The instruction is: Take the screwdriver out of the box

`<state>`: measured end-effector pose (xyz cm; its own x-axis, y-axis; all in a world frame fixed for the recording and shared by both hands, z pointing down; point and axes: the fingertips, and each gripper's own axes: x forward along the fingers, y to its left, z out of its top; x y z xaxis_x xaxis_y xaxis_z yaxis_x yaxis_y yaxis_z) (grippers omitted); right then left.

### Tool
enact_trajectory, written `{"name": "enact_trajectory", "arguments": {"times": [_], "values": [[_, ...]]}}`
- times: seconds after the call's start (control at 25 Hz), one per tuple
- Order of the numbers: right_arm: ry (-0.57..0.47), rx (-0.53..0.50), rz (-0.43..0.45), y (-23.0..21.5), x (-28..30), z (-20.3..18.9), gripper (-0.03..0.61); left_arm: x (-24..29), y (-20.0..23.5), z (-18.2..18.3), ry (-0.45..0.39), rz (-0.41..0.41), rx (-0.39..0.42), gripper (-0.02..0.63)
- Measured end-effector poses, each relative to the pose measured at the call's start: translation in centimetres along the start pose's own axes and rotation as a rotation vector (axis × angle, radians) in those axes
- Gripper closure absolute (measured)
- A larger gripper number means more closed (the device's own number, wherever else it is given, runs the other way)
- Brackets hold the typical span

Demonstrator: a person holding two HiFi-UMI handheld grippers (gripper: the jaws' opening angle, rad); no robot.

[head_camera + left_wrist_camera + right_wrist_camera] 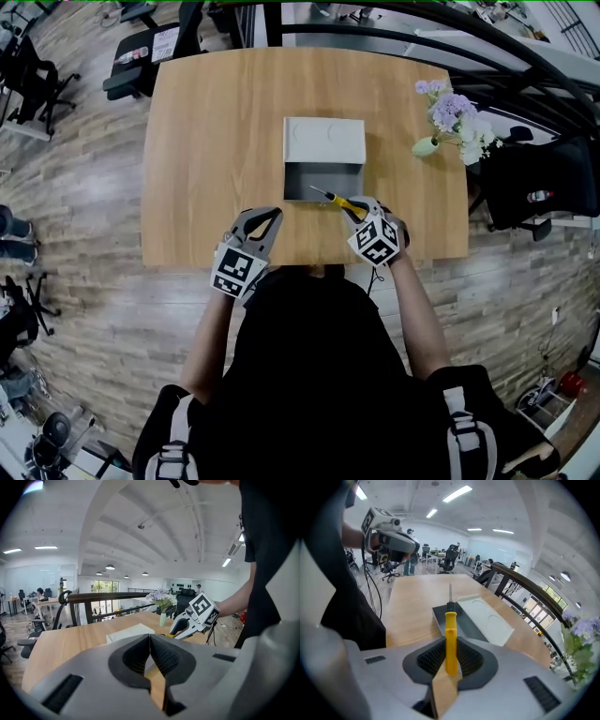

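Screwdriver (450,637), yellow handle, is clamped betw. the pads of the right gripper (450,662). Jaws are part-closed on the handle, and the metal shaft projects fwd past the tips. In head view the shaft tip lies over the near-right part of the open grey box (305,183), with the handle at its near edge. Box lid (323,141) lies flat beyond the box. Left gripper (150,648), near-left of the box, has its jaws fully together with nothing betw. them. Wooden table (216,131) is below, with a flower vase (427,146) far right.
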<state>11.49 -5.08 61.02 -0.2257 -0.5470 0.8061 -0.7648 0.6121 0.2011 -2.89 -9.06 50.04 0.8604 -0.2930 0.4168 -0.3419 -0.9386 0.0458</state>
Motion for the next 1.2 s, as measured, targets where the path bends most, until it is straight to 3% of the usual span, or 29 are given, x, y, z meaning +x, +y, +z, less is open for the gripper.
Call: {"name": "enact_trajectory", "arguments": {"times": [0.28, 0.56, 0.84, 1.0, 1.2], "values": [[-0.165, 0.121, 0.009, 1.0, -4.9, -2.8, 0.497, 2.2, -6.1, 1.5, 0.009, 0.001, 0.019, 0.592], [-0.272, 0.172, 0.004, 1.0, -9.2, -5.0, 0.496, 3.1, -11.8, 2.2, -0.004, 0.006, -0.052, 0.592], [-0.35, 0.177, 0.002, 1.5, -11.8, -7.2, 0.495, 3.8, -16.1, 1.7, 0.014, 0.025, -0.038, 0.591], [-0.383, 0.227, 0.048, 3.1, -12.2, -8.5, 0.495, 3.7, -18.4, 1.3, 0.016, 0.044, -0.043, 0.591], [-0.386, 0.215, 0.08, 5.2, -12.4, -10.0, 0.495, 2.9, -20.8, -0.2, 0.037, 0.061, -0.05, 0.591]]}}
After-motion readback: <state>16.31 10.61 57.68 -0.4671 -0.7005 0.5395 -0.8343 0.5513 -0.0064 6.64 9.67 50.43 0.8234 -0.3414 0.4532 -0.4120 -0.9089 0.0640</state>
